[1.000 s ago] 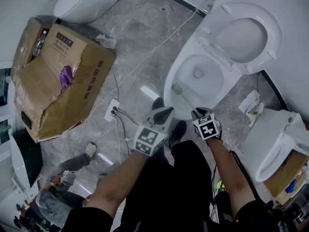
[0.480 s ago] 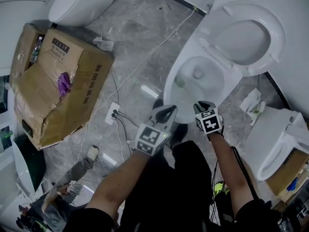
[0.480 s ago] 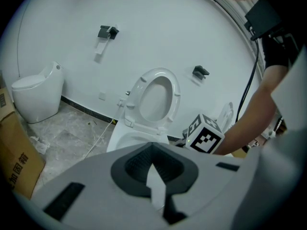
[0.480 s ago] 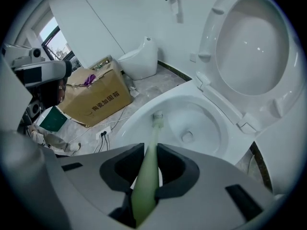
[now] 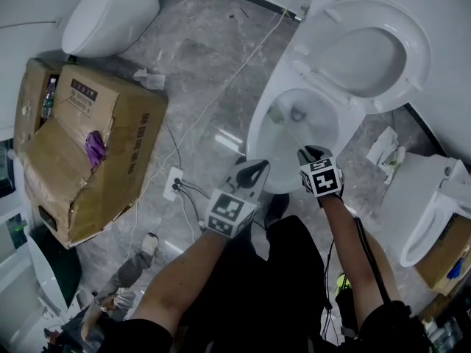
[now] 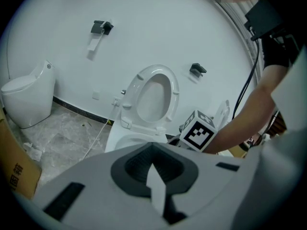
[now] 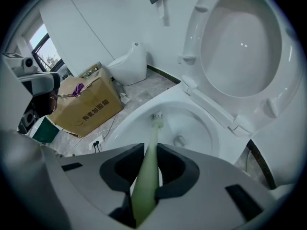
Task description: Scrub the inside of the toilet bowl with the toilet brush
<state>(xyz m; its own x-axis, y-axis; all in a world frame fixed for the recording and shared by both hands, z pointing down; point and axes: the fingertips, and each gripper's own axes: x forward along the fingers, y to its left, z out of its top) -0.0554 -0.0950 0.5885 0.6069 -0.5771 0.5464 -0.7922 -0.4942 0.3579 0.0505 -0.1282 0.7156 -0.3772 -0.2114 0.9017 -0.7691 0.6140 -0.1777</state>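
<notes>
**Head view:** glossy white oval toilet bowl (image 5: 256, 134) standing with its seat raised. Pale green toilet brush (image 5: 277, 115) is reaching inside, its bristle head lying by the drain. Right gripper (image 5: 310, 154) is extending over the front rim. Left gripper (image 5: 254, 169) is hovering beside it above the grey marbled floor (image 5: 213, 65).

**Left gripper view:** jaws are pressing together, empty.

**Right gripper view:** dark pads are pinching the smooth tapered brush handle, a grip the head view is not showing. Creased cardboard box (image 7: 84, 107) is standing behind.

**Colour rundown: mostly white in here**

The toilet bowl (image 5: 256, 134) is white, and the toilet brush (image 7: 149, 162) is pale green with whitish bristles. The floor (image 5: 213, 57) is grey marble with lighter veins. The cardboard box (image 5: 110, 153) is brown with black print. The left claw (image 5: 254, 169) and right claw (image 5: 309, 153) are light grey with dark grey pads (image 7: 172, 164), and their cubes (image 5: 321, 180) show black-and-white squares.
</notes>
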